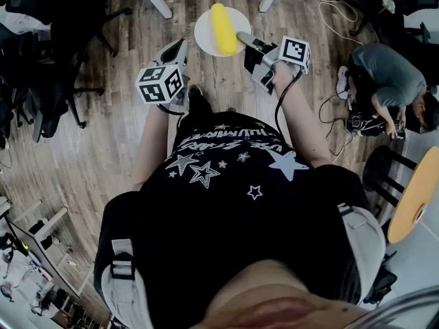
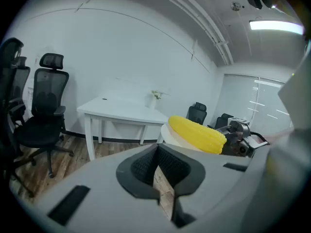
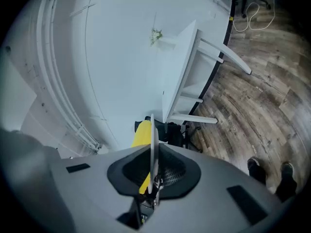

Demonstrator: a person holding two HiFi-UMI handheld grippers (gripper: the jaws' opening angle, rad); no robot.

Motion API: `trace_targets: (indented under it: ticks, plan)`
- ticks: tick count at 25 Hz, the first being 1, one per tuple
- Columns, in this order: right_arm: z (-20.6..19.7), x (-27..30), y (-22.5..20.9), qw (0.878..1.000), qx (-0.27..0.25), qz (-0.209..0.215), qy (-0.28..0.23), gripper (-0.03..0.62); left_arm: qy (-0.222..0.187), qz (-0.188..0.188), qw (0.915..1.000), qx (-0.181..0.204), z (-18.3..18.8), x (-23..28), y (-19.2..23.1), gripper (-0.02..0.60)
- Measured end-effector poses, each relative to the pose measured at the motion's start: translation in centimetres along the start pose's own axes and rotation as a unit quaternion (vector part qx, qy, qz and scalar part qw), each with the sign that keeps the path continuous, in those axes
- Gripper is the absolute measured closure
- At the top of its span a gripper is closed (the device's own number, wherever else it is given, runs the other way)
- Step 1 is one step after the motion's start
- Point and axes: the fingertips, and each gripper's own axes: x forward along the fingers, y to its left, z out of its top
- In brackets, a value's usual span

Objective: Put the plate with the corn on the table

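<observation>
Right gripper (image 1: 243,38): grey moulded body, dark ribbed pads, marker cube at its rear. The jaws are pinched on the near rim of the plate (image 1: 204,29). In the right gripper view the plate (image 3: 152,140) runs edge-on straight out from between the pads, as a thin white line.

Plate: round, white, smooth, shallow. It is held clear of the wood-plank floor (image 1: 103,136), ahead of the right gripper.

Corn (image 1: 223,27): one yellow cob, long and rounded, with rows of kernels. It lies across the plate's middle, just beyond the right gripper's tips. From the left gripper view the corn (image 2: 197,132) rests on the plate (image 2: 168,132), ahead and to the right of the left gripper.

Left gripper (image 1: 182,44): same build. Its pads meet at the tips, with a narrow wedge of floor showing lower between them; nothing is held. It sits just left of the plate, not touching it.

Pose: both forearms reach forward from the torso. The right gripper is level with the plate's edge. The left gripper is beside it and angled toward the plate.

Table (image 2: 121,113): white, flat top, slanted legs, well beyond both grippers, against a white wall. A small plant stands at its far edge. A black mesh chair (image 2: 46,106) stands left of the table.
</observation>
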Motion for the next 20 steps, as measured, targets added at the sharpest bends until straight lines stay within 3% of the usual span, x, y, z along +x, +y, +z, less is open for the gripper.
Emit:
trace_targets:
  ticks: [20]
  plan:
    - [-0.7,0.5,1.1,1.000,0.003,0.014,0.002,0.563,0.002,-0.003,1.0000,-0.006,-0.2,-0.5,0.3,0.577]
